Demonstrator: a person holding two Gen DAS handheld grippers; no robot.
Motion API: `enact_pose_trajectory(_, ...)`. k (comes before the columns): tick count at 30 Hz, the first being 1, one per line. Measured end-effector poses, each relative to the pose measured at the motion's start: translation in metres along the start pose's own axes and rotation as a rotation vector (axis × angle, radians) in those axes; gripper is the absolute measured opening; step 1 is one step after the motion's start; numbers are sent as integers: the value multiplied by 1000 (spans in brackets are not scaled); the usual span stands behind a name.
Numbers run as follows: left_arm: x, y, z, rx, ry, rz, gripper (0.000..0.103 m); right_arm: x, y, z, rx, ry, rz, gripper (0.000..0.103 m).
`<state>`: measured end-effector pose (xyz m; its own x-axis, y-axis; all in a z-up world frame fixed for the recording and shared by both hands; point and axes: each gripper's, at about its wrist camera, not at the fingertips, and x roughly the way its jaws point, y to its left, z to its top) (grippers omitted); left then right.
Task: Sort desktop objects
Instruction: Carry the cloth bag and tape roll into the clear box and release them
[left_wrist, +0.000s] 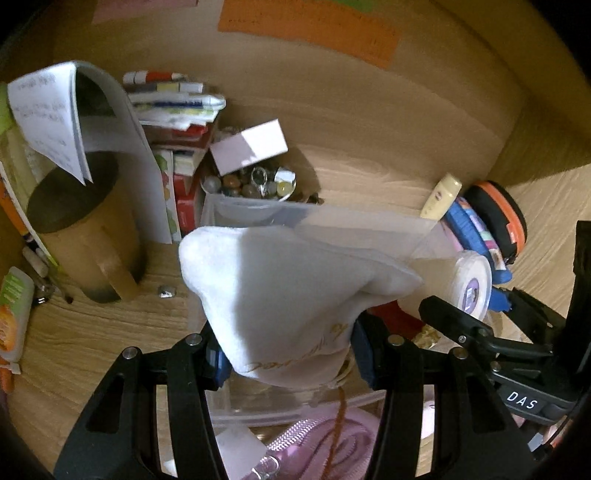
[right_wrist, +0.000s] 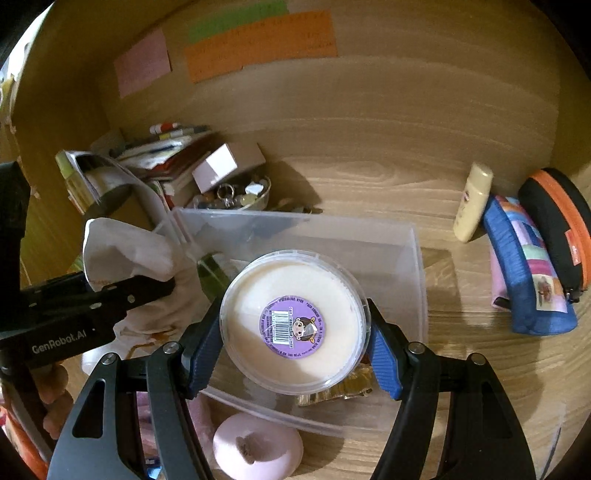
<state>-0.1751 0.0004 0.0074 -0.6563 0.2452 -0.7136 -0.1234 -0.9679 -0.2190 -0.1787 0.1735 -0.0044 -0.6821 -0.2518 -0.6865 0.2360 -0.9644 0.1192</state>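
The left gripper (left_wrist: 288, 358) is pinching the white pouch (left_wrist: 284, 291) at frame centre; the right gripper (right_wrist: 291, 343) is clamping the round container (right_wrist: 293, 321) above the clear bin (right_wrist: 419, 266). Lower both inside the walls before releasing.

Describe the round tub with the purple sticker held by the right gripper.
The round tub is a shallow, clear plastic container with cream-coloured contents and a purple barcode sticker in the middle of its flat face. The right gripper clamps its rim from both sides, holding it above the clear plastic bin, face turned toward the camera.
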Motion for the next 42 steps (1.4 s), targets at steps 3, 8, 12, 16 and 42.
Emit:
enact_pose_trajectory(3,10,-1,-2,7,18,9,53,7,0,-1,-2,18,5,67)
enact_pose_trajectory(8,12,-8,-6,51,9,54,55,17,1,-4,-8,35,-4,67)
enact_pose_trajectory(12,13,-8,-5,60,16,52,58,25,2,-7,-22,54,-25,67)
enact_pose_trajectory(16,14,-8,-4,69,32,50,58,26,3,-7,-42,60,-60,67)
enact_pose_trajectory(42,-58,-31,-15,129,-117,99,90,-52,22,-14,-104,-61,-155,86)
